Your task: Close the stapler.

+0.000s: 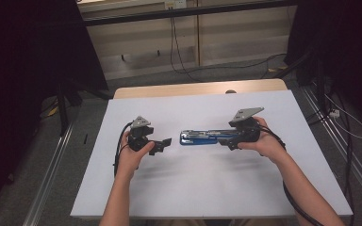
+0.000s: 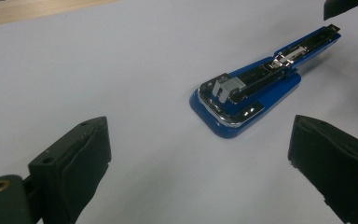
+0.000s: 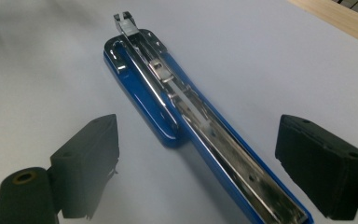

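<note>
**Blue stapler lies opened flat between your two grippers**

The white table top (image 1: pixel 207 188) carries everything; its wooden far edge (image 1: pixel 198 88) runs along twelve o'clock in the high view; grey floor surrounds it.

Your forearms come in from six o'clock; your left hand (image 1: pixel 131 157) sits at about nine o'clock of the table's middle, your right hand (image 1: pixel 264 141) at about three o'clock.

The blue stapler (image 1: pixel 202 137) lies flat on the white surface near the centre, swung open end to end, its long axis running from nine to three o'clock; in the left gripper view (image 2: pixel 247 95) its broad blue base points toward you and the metal arm stretches away to one o'clock; in the right gripper view (image 3: pixel 186 116) the silver magazine channel runs from eleven o'clock down to five o'clock.

Your left gripper (image 1: pixel 162 143) stands just beside the stapler's nine o'clock end, jaws spread wide and holding nothing; your right gripper (image 1: pixel 226 140) hovers over the three o'clock end, jaws set apart on either side of the magazine; the pads seem clear of the metal, though the high view is too coarse to be sure.
</note>
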